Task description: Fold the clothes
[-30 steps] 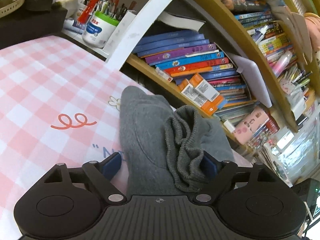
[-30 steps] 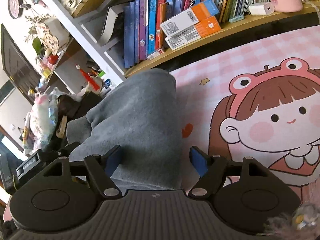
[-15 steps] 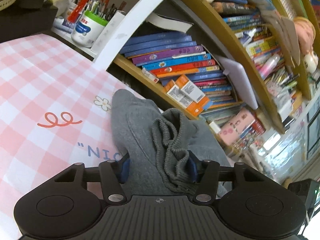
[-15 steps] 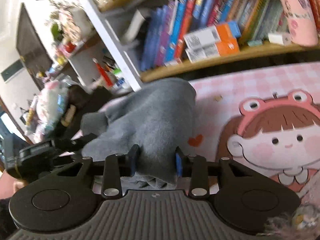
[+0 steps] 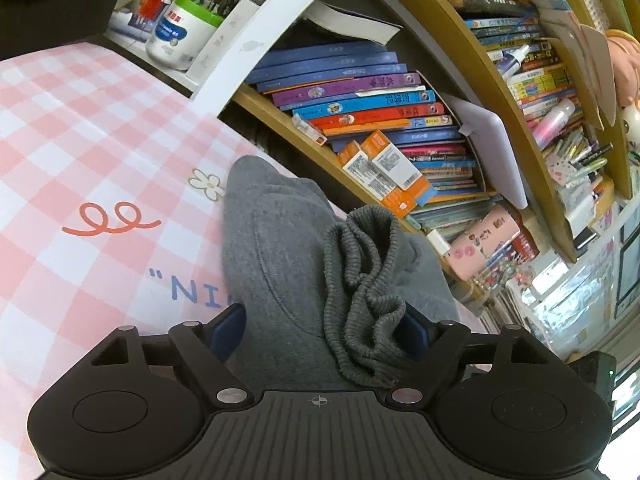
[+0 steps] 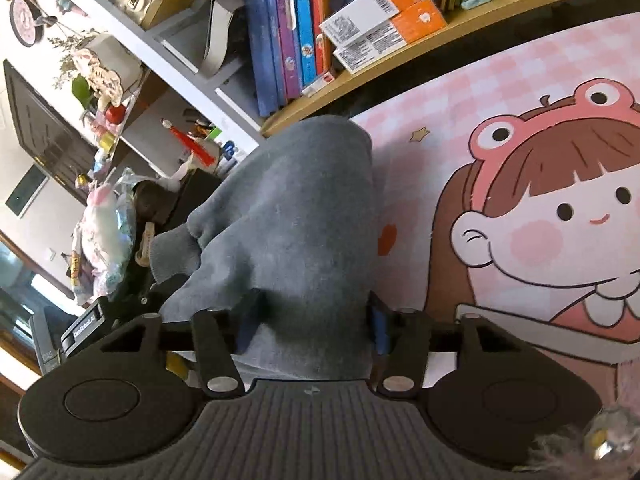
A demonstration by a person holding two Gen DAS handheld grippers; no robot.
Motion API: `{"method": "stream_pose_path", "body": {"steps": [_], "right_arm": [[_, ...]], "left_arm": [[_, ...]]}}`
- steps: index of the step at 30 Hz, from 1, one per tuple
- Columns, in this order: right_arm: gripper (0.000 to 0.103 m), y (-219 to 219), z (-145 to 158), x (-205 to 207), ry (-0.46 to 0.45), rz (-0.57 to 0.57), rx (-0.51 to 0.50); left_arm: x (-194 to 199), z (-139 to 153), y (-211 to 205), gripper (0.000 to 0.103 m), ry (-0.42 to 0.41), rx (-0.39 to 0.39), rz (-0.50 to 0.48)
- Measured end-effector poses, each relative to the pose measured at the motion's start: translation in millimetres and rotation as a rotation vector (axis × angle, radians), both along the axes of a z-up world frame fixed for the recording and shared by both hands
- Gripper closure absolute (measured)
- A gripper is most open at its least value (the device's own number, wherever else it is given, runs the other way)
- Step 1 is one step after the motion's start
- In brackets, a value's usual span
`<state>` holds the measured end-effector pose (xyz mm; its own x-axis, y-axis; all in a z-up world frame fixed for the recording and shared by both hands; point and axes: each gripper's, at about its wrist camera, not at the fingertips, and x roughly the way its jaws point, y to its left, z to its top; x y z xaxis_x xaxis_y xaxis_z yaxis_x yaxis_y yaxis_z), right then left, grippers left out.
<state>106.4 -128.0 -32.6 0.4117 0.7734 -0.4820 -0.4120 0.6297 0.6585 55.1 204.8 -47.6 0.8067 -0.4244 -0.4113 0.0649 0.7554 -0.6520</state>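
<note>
A grey garment (image 5: 280, 248) with a ribbed cuff (image 5: 360, 300) lies bunched on the pink checked mat (image 5: 72, 152). My left gripper (image 5: 324, 328) stands open around its near end, blue pads on either side of the cloth. In the right wrist view the same grey garment (image 6: 296, 224) lies on the mat's cartoon girl print (image 6: 552, 216). My right gripper (image 6: 312, 320) is partly open with the cloth between its pads, not pinched tight.
A wooden bookshelf (image 5: 400, 120) full of books stands just behind the mat's far edge. A pen pot (image 5: 180, 32) stands at the back left. Shelves with ornaments (image 6: 100, 72) and clutter lie to the left in the right wrist view.
Both grippers had closed on the garment half a second ago and have now opened wider again. The garment has settled back lower on the mat.
</note>
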Motion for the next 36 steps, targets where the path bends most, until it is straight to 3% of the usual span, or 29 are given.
{"method": "stream_pose_path", "body": {"steps": [1,5,7,11,20,36], "right_arm": [[0.059,1.1,0.9,-1.1,-0.007,0.004,-0.004],[0.069,3.4,9.7,-10.4,-0.086,0.014,-0.024],[0.072,3.8,15.3,-15.6,-0.132,0.018,-0.028],[0.074,4.1,25.3,-23.2,-0.206,0.023,-0.038],[0.075,-13.0,44.4,-21.7,-0.281,0.006,-0.012],[0.075,-45.5,56.2,54.3,-0.341,-0.133,-0.040]], "left_arm": [[-0.6,0.2,-0.2,0.023,-0.004,-0.002,0.001],[-5.6,3.9,-0.5,0.046,-0.039,-0.004,0.010],[-8.5,6.3,-0.5,0.050,-0.059,-0.003,0.017],[-13.3,11.4,-3.5,0.051,-0.096,0.004,0.017],[-6.8,27.3,-19.8,0.053,-0.142,-0.004,-0.021],[105.2,44.3,-70.4,0.054,-0.132,0.017,-0.074]]}}
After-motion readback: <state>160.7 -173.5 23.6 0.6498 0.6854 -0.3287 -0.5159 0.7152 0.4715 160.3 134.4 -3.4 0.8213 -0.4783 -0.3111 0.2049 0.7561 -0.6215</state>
